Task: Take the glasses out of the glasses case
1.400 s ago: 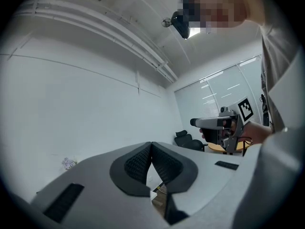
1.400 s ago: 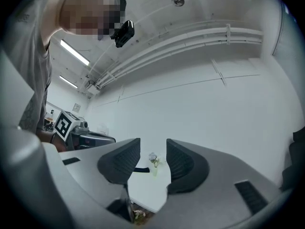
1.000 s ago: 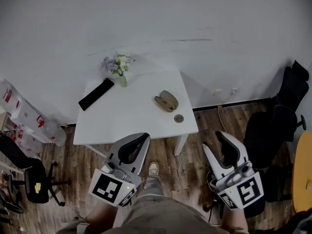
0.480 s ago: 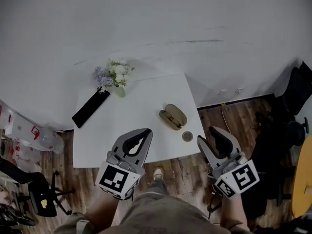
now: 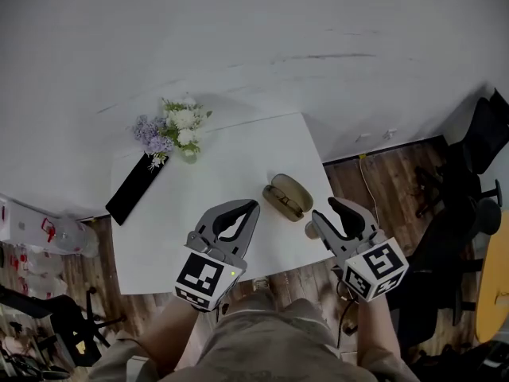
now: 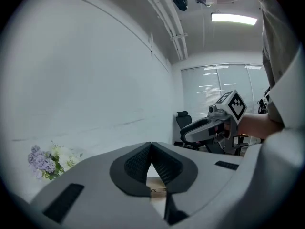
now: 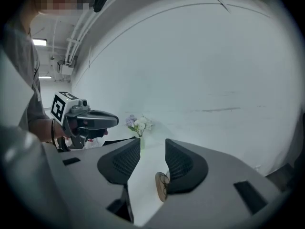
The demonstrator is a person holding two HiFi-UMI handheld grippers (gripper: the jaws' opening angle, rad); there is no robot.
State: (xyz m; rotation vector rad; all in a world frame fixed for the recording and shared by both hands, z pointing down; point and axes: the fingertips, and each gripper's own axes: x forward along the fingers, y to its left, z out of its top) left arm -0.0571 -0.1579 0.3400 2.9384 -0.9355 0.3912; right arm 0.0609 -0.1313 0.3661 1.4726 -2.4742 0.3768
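The tan glasses case [image 5: 288,196] lies open near the right front of the white table [image 5: 167,237], with glasses inside it. My left gripper [image 5: 253,207] hovers over the table's front edge, just left of the case, its jaws shut and holding nothing. Through the left gripper view the case [image 6: 155,191] peeks out under the shut pads [image 6: 151,149]. My right gripper [image 5: 331,211] stands open at the table's right front corner, close to the case's right side and apart from it. The right gripper view has the case [image 7: 162,185] below the open jaws [image 7: 152,157].
A vase of flowers [image 5: 171,126] and a long black case [image 5: 134,188] sit at the table's far left. A small round object [image 5: 309,229] lies by the right front corner, half hidden by the right gripper. Office chairs [image 5: 469,205] stand to the right.
Both grippers have moved forward and down from above the floor to the table's front edge, close to the case. Their jaws look unchanged.
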